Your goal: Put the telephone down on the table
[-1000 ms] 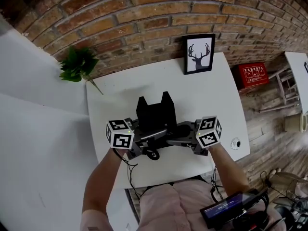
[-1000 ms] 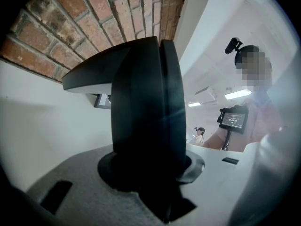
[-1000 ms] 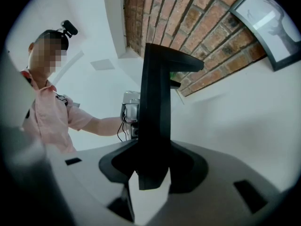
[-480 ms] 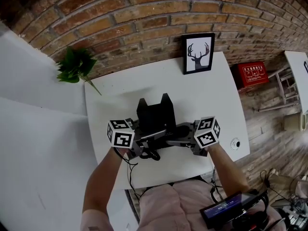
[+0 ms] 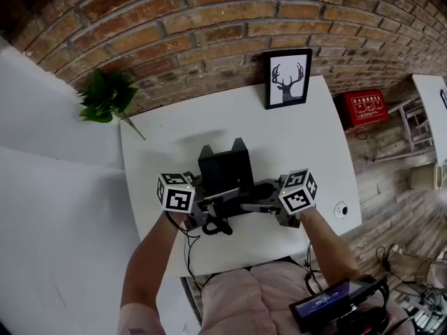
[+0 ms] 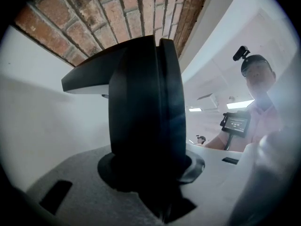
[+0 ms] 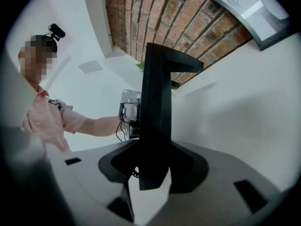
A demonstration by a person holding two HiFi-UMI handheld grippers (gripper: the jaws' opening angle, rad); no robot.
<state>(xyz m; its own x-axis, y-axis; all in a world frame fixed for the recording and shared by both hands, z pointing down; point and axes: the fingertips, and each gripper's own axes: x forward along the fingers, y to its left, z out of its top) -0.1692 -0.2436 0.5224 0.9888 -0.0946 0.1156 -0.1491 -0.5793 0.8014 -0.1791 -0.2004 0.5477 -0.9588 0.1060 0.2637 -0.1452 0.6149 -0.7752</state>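
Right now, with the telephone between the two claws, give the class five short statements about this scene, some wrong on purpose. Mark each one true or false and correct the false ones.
1. The left claw and the right claw are both shut on the black telephone. True.
2. The framed picture shows a deer's head with antlers. True.
3. The framed picture lies flat in the middle of the table. False: it stands upright at the far edge, by the brick wall.
4. The green plant is on the right of the table in the head view. False: it is off the table's far left corner.
5. The left claw is empty. False: it grips the telephone.
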